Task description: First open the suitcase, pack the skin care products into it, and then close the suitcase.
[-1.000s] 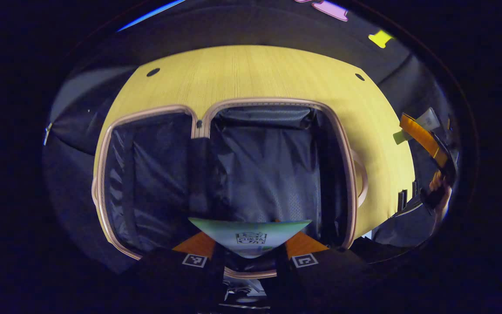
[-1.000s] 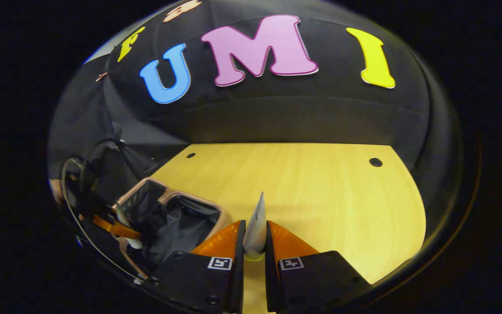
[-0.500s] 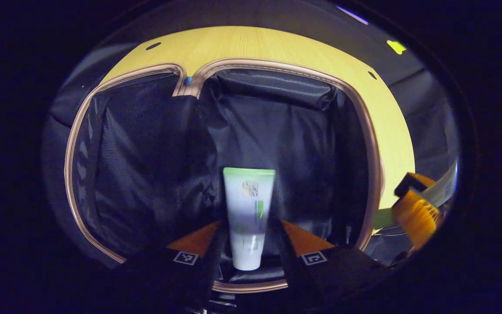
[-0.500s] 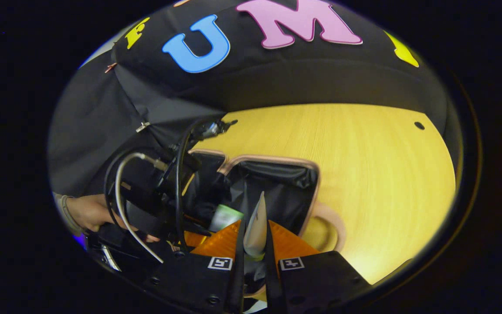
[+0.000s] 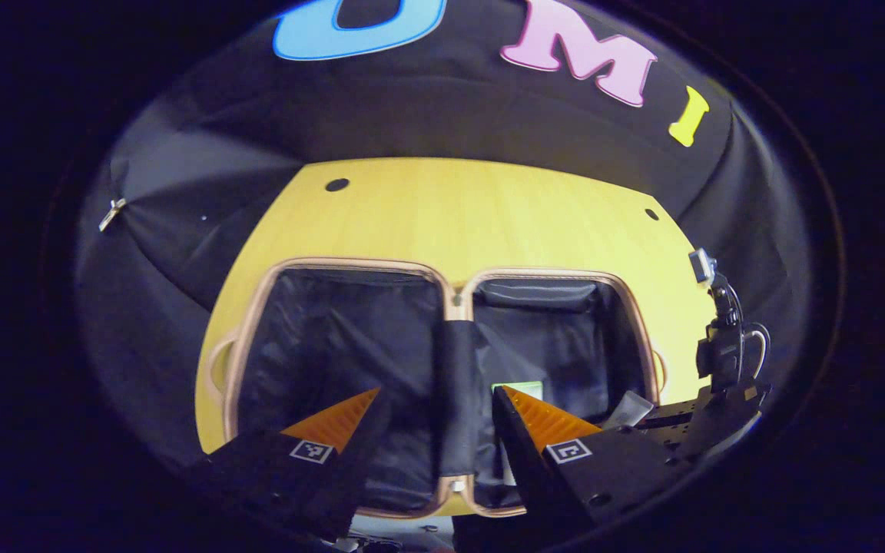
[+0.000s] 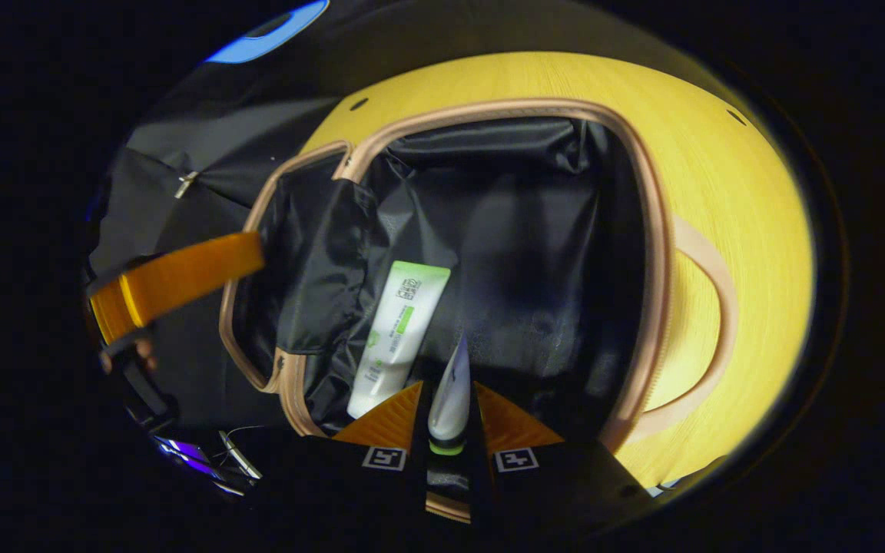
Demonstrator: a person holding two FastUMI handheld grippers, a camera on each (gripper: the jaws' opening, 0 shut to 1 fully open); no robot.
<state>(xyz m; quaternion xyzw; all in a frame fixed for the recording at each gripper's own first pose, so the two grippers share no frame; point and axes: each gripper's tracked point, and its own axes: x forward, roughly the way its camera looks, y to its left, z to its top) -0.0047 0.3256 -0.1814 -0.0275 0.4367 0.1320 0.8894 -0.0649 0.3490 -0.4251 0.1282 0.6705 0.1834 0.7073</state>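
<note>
The suitcase (image 5: pixel 350 263) lies open on the table, its two dark-lined halves rimmed in beige. A white tube with a green end (image 6: pixel 400 330) lies loose on the lining of the right half, and its green end (image 5: pixel 517 388) peeks past my left finger. My left gripper (image 5: pixel 435 393) hangs open above the suitcase's near edge with nothing in it. My right gripper (image 6: pixel 449 388) is shut on a second white tube (image 6: pixel 452 380), held edge-on over the right half of the suitcase (image 6: pixel 488 107). In the left gripper view the right gripper (image 5: pixel 707 415) enters from the right.
The yellow wooden table (image 5: pixel 450 207) runs beyond the suitcase to the black cloth wall. A beige carry handle (image 6: pixel 707 307) sticks out of the suitcase's right side. One finger of the left gripper (image 6: pixel 181 280) reaches in at the left of the right gripper view.
My left gripper let go of the green-ended tube, which now lies in the suitcase, then drew back and up. My right gripper carried its tube from over the table to over the open suitcase.
</note>
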